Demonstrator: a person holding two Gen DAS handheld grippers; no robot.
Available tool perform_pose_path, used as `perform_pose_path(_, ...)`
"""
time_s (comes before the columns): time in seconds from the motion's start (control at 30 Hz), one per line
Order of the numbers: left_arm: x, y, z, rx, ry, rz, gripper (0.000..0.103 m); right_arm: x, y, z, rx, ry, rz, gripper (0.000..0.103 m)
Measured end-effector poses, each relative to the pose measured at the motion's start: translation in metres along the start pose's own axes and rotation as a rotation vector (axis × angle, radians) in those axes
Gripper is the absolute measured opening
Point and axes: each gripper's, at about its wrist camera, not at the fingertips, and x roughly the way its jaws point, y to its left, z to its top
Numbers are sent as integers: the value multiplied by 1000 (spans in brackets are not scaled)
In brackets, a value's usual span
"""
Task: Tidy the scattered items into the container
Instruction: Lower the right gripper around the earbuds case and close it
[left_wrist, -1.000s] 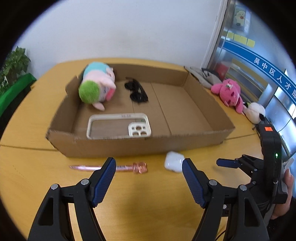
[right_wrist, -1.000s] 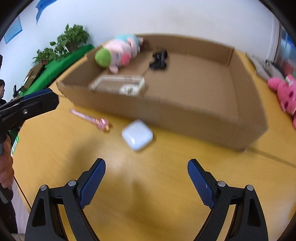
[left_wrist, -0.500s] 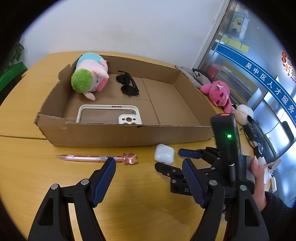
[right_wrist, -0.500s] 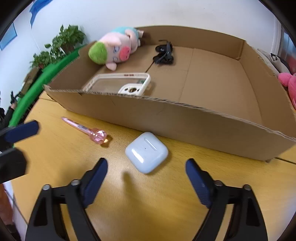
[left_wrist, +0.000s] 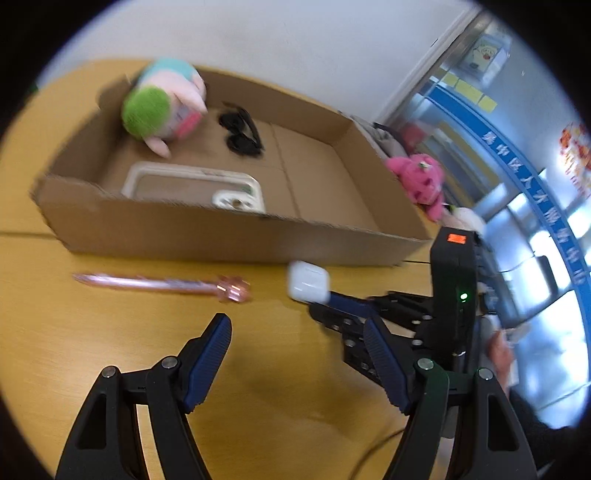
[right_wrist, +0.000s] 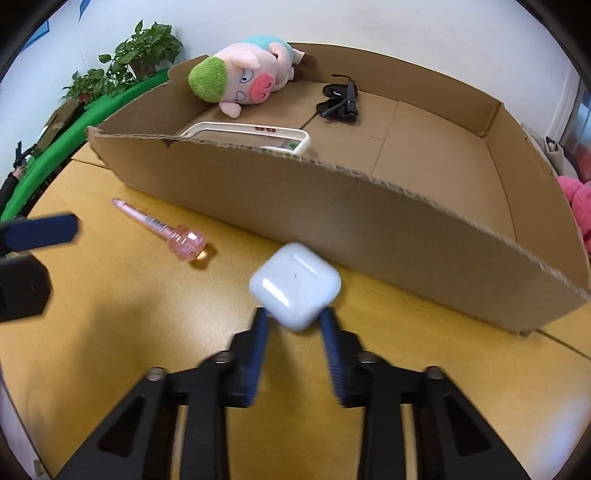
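Earbud case (right_wrist: 294, 284), white, sits clamped betw. the fingertips of the right gripper (right_wrist: 293, 325), just in front of the cardboard box's (right_wrist: 369, 218) near wall, low over the desk (right_wrist: 110, 314). Lifted or resting – can't tell. Box lies straight ahead of the case, so next move prob. up & fwd over that wall. Left gripper (left_wrist: 295, 362) hangs w/ jaws apart, empty; pink pen (left_wrist: 162, 284) lies ahead of it, long axis parallel to the box wall, crosswise to the gripper – left is the nearer one.

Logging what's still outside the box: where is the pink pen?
The pink pen lies on the table in front of the cardboard box, left of the earbud case, in both views.
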Motion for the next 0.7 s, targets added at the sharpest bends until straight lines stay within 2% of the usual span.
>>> perform_pose_path(0.03,4,1,0,-20,12,-44,74,0,-1,-1,3,2,4,13)
perform_pose_path(0.07,7,2,0,-34,19,-58,74,-2,-3,-4,10,4,12,13)
perform_pose_path(0.17,16,3,-1,-50,35,-36,74,-6,-11,-8,48,6,44,14)
perform_pose_path(0.2,17,2,-2,-50,37,-35,74,-8,-14,-8,58,-6,52,27)
perform_pose_path(0.23,18,1,-2,-50,37,-35,74,-9,-15,-8,63,-17,55,51)
perform_pose_path(0.27,17,1,-2,-50,35,-34,74,-11,-16,-6,71,-32,53,63)
perform_pose_path(0.3,16,1,-2,-49,33,-31,74,-14,-17,-4,86,-51,51,80)
perform_pose_path(0.33,14,1,-2,-49,30,-26,74,-15,-19,0,104,-69,55,84)
perform_pose_path(0.5,2,5,-1,-48,6,10,74,4,-12,15,107,-30,44,83)
perform_pose_path(0.57,-4,8,-2,-55,-6,16,74,11,-8,16,100,-18,29,77)
perform_pose_path(0.67,-7,14,-2,-66,-11,23,74,13,1,16,44,-19,-27,56)
perform_pose_path(0.7,-7,15,-2,-70,-10,22,74,12,1,16,37,-18,-24,53)
